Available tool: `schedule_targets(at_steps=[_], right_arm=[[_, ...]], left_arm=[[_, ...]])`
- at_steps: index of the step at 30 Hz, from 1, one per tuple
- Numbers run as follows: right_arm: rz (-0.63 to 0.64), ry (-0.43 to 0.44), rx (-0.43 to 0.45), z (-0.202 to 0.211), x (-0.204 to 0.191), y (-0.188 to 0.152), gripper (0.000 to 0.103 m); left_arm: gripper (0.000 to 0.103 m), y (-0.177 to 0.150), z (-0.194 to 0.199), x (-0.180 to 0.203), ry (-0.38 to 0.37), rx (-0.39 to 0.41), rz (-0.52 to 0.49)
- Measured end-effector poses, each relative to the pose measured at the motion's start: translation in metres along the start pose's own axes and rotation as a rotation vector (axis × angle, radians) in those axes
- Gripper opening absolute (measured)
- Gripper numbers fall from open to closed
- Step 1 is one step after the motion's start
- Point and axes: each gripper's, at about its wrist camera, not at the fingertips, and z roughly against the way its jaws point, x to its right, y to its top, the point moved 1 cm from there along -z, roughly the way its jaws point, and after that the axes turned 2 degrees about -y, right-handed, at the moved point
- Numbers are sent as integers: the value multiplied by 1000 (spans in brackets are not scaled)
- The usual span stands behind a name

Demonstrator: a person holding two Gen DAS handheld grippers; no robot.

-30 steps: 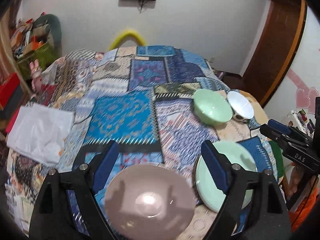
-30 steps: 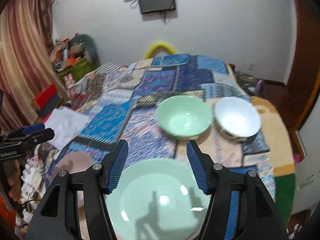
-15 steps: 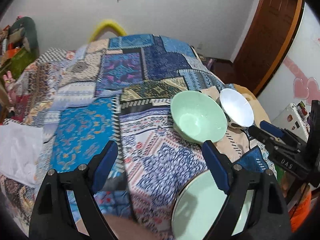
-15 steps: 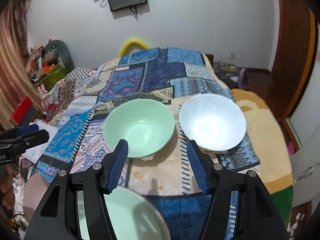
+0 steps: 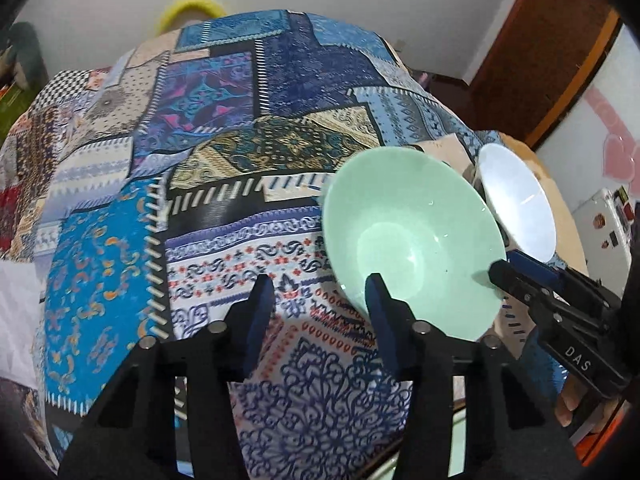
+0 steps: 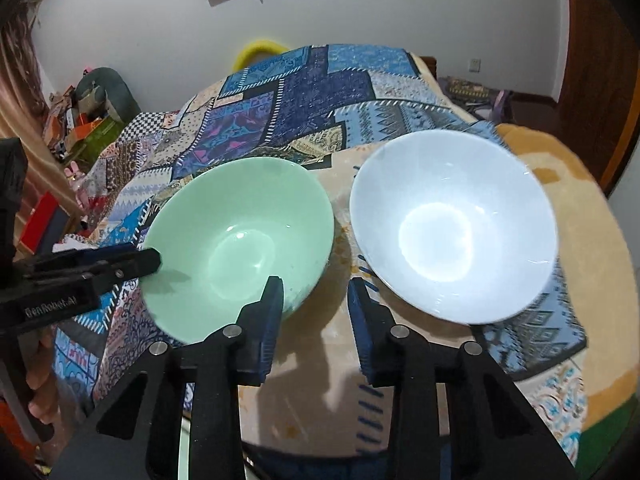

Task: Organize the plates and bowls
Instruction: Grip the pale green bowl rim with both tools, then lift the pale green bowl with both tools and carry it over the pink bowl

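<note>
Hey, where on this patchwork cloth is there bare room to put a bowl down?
Left of the green bowl, the patchwork cloth lies bare out to its far edge. It is crowded on the right: the green bowl and white bowl sit almost rim to rim, with both grippers at their near edges.

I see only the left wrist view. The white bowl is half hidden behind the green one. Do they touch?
Observer: No. The green bowl and the white bowl stand side by side, a strip of cloth between them.
Operator: Is the white bowl empty?
Observer: Yes, its whole inside shows bare.
Operator: Is the right tool open?
Observer: Yes, the right tool is open, holding nothing.
</note>
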Motion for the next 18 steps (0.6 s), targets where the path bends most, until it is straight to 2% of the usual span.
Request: schedule_targets(at_steps=[4,9,12,18], right_arm=[[2,29,-12,-8,-3,2,19],[13,47,-17,-7,-6,4,18],[36,47,-26,-5,-10,3,18],[31,80,-42,4,-15,-2,18]], left_arm=[[38,2,-9,6,11,5,-26],[16,4,-19,9,-13,-22,-28],[16,0,-17,14,27,-14,-62],[16,-12,-4,12,19,-34,-75]])
